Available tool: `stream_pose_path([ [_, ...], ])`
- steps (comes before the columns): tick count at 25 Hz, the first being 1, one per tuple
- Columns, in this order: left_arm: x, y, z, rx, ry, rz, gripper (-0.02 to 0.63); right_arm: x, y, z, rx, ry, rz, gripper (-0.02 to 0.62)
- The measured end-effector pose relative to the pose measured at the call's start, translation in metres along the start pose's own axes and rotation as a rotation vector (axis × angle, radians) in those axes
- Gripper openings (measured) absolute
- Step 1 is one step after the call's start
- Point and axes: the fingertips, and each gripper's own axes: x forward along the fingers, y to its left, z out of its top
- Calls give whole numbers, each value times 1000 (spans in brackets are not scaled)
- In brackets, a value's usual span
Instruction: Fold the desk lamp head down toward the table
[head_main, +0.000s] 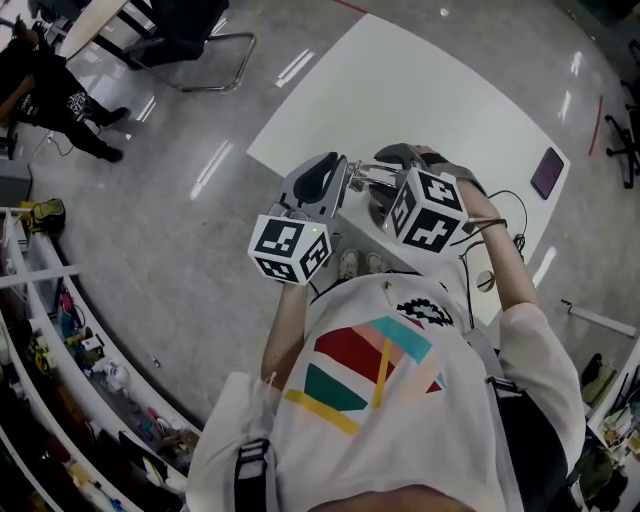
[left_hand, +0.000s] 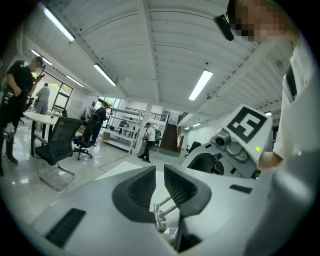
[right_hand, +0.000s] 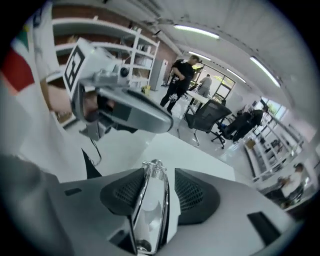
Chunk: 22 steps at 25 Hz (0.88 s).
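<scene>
Clenches the right gripper (right_hand: 159, 173) on the chrome lamp arm (right_hand: 150, 210) of the desk lamp (head_main: 368, 176), with the bar running lengthwise between the ribbed pads and lying against the left-hand one; pinches the left gripper (left_hand: 160, 170) almost closed on two thin chrome rods (left_hand: 167, 206) that cross low in the narrow gap, leaving the jaw tips bare; holds both grippers close together, with the lamp's metalwork bridging them just above the near edge of the white table (head_main: 420, 90), in front of the chest; tilts the right gripper steeply down and points the left one nearly level, toward the open room; carries a left marker cube (head_main: 290, 248) and a right marker cube (head_main: 428, 208) side by side over the table edge; wears a white shirt (head_main: 400, 440) with coloured stripes; farther out, on the table's far right corner, a dark flat rectangle (head_main: 547, 172), and near the right forearm a thin black cable (head_main: 508, 200); on the glossy floor past the table, a black chair (head_main: 195, 40) on a metal frame; at the upper left, a person in black (head_main: 45, 90); along the left edge, cluttered shelves (head_main: 60, 350).
</scene>
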Motion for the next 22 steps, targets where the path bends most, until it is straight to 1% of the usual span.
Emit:
stream_pose_path([
  [1,1,-2,2,-2,-8,-6,94,-3,-1,3,51,-42,29,175],
  [2,1,-4,4,-3,-14,-11,94,-5,-1,6,71,-70,37,175],
  [4,3,-8,7,-5,-26,-21,94,-7,-1,9,47,-106,18,175],
  [5,4,-10,9,-8,-33,-29,94,-9,-1,12,33,-144,8,175],
  [6,4,-13,11,-15,-40,-38,95,-16,-1,18,47,-218,6,175],
  [7,5,-15,13,-23,-48,-47,95,-28,-6,27,113,-334,17,173],
  [8,6,-16,15,-30,-55,-53,95,-45,-15,37,231,-482,45,173],
  [10,8,-18,20,-28,-66,-52,94,-90,-47,54,509,-794,129,173],
  [11,9,-19,23,-21,-71,-45,94,-114,-64,57,617,-946,167,174],
  [12,11,-21,26,-11,-79,-35,94,-137,-80,55,707,-1093,185,173],
  [13,12,-23,30,1,-89,-24,95,-157,-96,49,796,-1217,174,173],
  [14,14,-27,36,14,-102,-12,94,-172,-109,40,883,-1301,134,173],
  [15,15,-30,43,29,-118,0,94,-183,-120,31,950,-1343,69,173],
  [16,17,-34,51,45,-137,12,94,-191,-125,22,981,-1352,-16,173],
  [17,19,-38,60,60,-157,21,95,-198,-127,16,980,-1342,-110,173],
  [18,20,-42,69,76,-177,26,94,-204,-126,13,957,-1318,-199,173],
  [19,20,-47,77,89,-196,25,95,-208,-121,11,921,-1290,-270,173],
  [20,20,-53,85,100,-215,17,95,-211,-115,12,880,-1262,-318,173],
  [22,17,-65,99,114,-254,-11,94,-214,-100,18,793,-1224,-363,173],
])
